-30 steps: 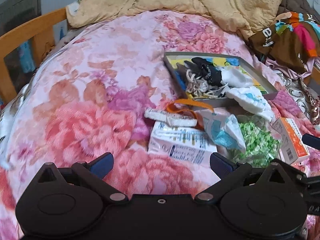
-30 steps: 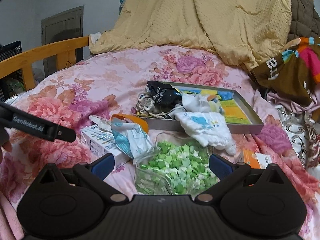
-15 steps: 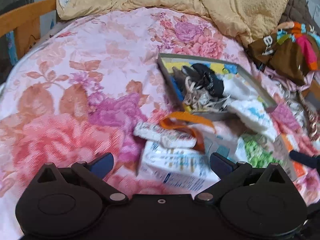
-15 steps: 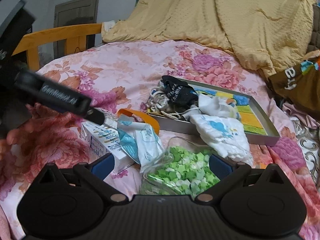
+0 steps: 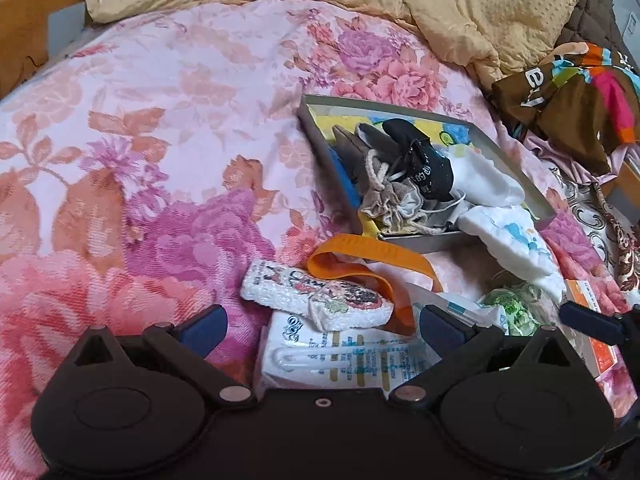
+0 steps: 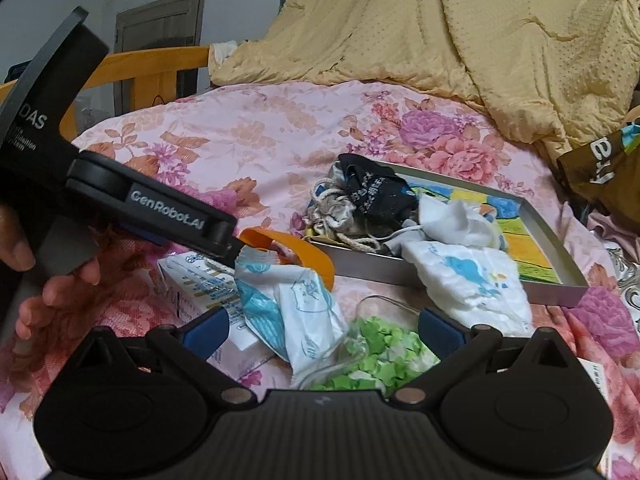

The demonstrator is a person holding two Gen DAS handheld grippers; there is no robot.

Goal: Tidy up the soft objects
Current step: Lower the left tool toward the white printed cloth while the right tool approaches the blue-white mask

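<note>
Open left hand-held gripper point(image 5: 322, 324) over sponge point(image 5: 316, 296), box point(image 5: 340, 364) beneath

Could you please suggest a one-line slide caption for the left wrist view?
Open left gripper poised over a white printed sponge lying on a carton, near a tray of soft items.

On the floral pink bedspread point(image 5: 160, 152), the left hand-held gripper point(image 5: 322, 326) hangs with jaws wide apart over a white rectangular printed box point(image 5: 344, 364) topped by a white patterned terry cloth point(image 5: 316, 296), near a grey shallow tray point(image 5: 320, 148) holding a black sock point(image 5: 428, 164).
</note>
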